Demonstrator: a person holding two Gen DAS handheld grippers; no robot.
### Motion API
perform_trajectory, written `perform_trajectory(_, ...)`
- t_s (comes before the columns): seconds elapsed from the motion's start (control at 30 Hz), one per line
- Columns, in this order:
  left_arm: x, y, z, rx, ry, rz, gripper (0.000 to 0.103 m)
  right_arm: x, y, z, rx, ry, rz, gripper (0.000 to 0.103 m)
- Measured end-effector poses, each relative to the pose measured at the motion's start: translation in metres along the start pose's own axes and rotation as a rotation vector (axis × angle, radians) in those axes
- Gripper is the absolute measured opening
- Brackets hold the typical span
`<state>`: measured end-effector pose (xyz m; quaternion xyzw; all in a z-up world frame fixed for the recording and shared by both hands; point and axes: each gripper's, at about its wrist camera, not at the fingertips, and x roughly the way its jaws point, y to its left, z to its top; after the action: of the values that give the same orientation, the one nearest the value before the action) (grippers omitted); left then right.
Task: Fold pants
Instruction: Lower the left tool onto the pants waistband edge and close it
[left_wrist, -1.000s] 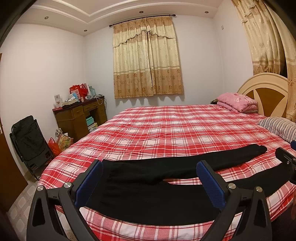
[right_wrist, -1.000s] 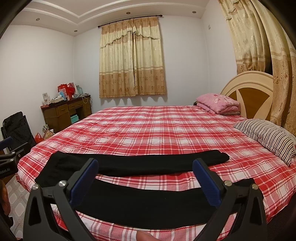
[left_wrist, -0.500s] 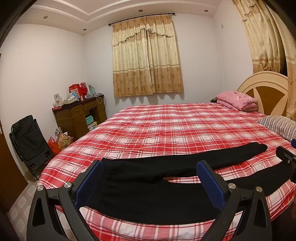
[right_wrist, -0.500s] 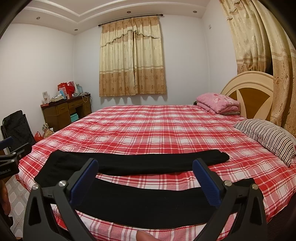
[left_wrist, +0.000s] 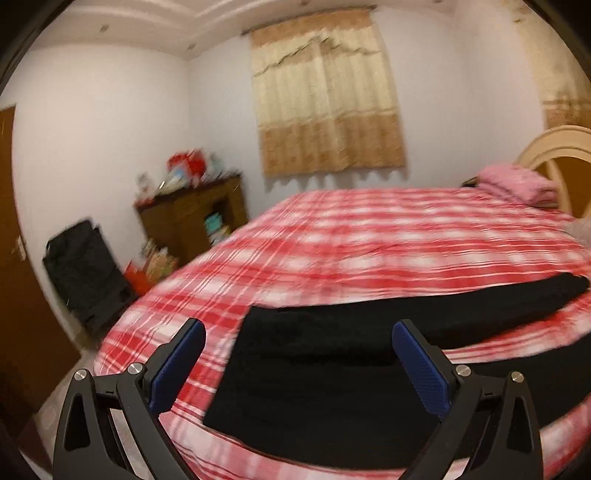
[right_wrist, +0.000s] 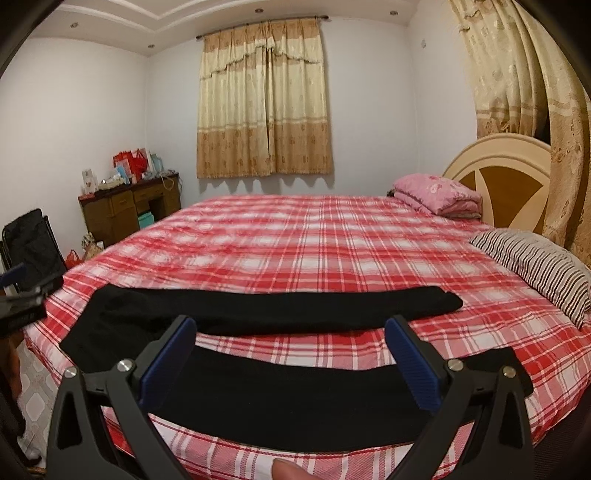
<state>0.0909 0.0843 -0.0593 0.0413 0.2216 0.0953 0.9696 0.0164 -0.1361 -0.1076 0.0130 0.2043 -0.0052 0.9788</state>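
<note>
Reaching for the waistband before the first fold

We found the black, soft-knit pants (right_wrist: 258, 391) laid flat along the near edge of the red-and-white plaid bedspread (right_wrist: 332, 236), legs parted in a narrow V, waistband at the end nearest the dark wooden desk (right_wrist: 129, 206). Our left gripper (left_wrist: 299, 362) hung above the waistband corner with jaws released and nothing between them; our right gripper (right_wrist: 288, 358) hung over the nearer leg, jaws likewise spread and empty. We judged the step was best done by pinching waistband and cuff of the nearer leg together, lifting low, and laying it squarely onto the farther leg (right_wrist: 295, 306), since thin knit sags and bunches.
</note>
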Motion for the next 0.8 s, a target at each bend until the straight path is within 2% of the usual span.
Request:
perform_trajectory(0.07,0.039,0.032,0.001,-0.042,0.043,0.030,0.102,0.014,0.000,-0.007,-0.007,0.035,-0.011,0.103)
perform_trajectory(0.17,0.091,0.064,0.000,-0.050,0.103,0.079,0.102,0.029,0.002,-0.018,-0.026,0.067,-0.031,0.103)
perform_trajectory(0.23,0.120,0.075,0.000,-0.053,0.129,0.079,0.102,0.043,0.005,-0.029,-0.049,0.100,-0.034,0.103)
perform_trajectory(0.37,0.177,0.076,-0.001,-0.018,0.178,0.033,0.102,0.063,0.009,-0.046,-0.094,0.154,-0.040,0.103)
perform_trajectory(0.47,0.209,0.066,-0.002,0.045,0.212,-0.003,0.098,0.076,0.006,-0.057,-0.105,0.199,-0.026,0.103)
perform_trajectory(0.53,0.237,0.060,-0.003,0.071,0.255,-0.026,0.083,0.082,0.000,-0.060,-0.093,0.210,-0.024,0.103)
perform_trajectory(0.57,0.248,0.057,-0.002,0.076,0.279,-0.037,0.080,0.083,-0.004,-0.061,-0.084,0.212,-0.027,0.103)
perform_trajectory(0.77,0.300,0.070,-0.008,0.015,0.389,-0.100,0.075,0.098,-0.036,-0.062,0.046,0.240,-0.053,0.103)
perform_trajectory(0.8,0.302,0.071,-0.011,0.008,0.399,-0.107,0.069,0.100,-0.039,-0.062,0.060,0.249,-0.056,0.103)
